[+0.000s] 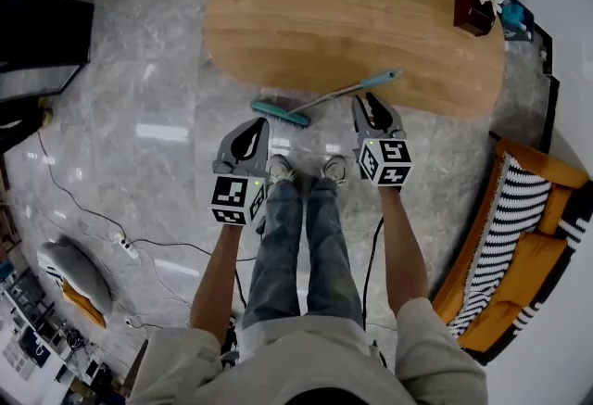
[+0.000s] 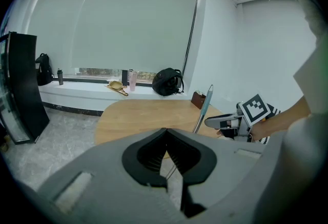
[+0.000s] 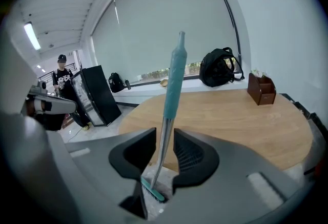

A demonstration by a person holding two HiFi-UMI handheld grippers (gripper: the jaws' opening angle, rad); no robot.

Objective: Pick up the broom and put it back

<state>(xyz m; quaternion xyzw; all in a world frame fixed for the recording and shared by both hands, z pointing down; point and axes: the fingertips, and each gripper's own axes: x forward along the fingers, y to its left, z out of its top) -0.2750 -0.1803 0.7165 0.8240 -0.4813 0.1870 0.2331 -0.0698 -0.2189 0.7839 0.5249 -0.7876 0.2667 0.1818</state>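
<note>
Washed blue jeans (image 1: 292, 246), slim in the leg, above grey-and-white shoes (image 1: 279, 170). Pale beige top (image 1: 278, 352) with short, loose sleeves (image 1: 428, 345) ending above the elbow. Left gripper (image 1: 260, 124) and right gripper (image 1: 368, 101) alike: smooth light-grey shells, broad at the back and tapering forward, each with a black, teardrop-shaped hollow at the front. Shallow rectangular recesses in the grey shell to either side. Fingers (image 2: 146, 159) black, with fine ribbing along the inner faces. Cube (image 1: 239, 199) at the rear of each gripper, white, with bold black square markers on every visible side.
</note>
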